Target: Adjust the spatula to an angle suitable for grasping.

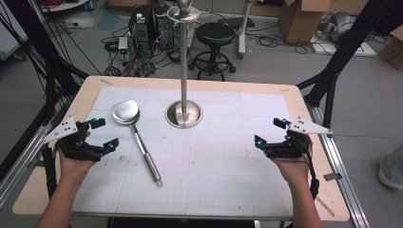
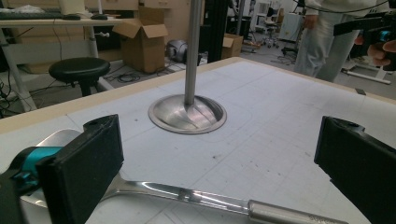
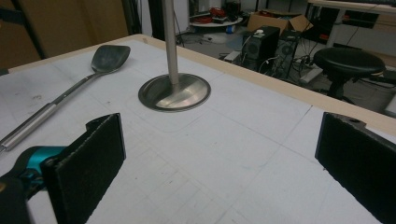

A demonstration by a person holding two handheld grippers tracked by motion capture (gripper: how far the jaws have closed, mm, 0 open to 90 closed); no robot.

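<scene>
A steel spatula [image 1: 135,137] lies flat on the white gridded mat [image 1: 214,166], blade toward the far side, handle pointing at the near edge. Its handle [image 2: 224,201] runs just below my left gripper's jaws. My left gripper [image 1: 104,134] hovers open at the table's left, beside the spatula, holding nothing. At the right side my right gripper [image 1: 271,132] is open too, nothing between its pads, over bare mat. A steel stand [image 1: 184,61] with a round base [image 1: 183,114] rises at the mat's far middle; its base [image 3: 174,92] and the spatula [image 3: 70,95] lie ahead of the right gripper.
The wooden table [image 1: 304,109] has metal rails along both sides. Beyond its far edge stand a black stool [image 1: 215,45], computer gear with cables [image 1: 142,28] and cardboard boxes [image 1: 302,19]. A person [image 2: 327,37] stands past the table's right side.
</scene>
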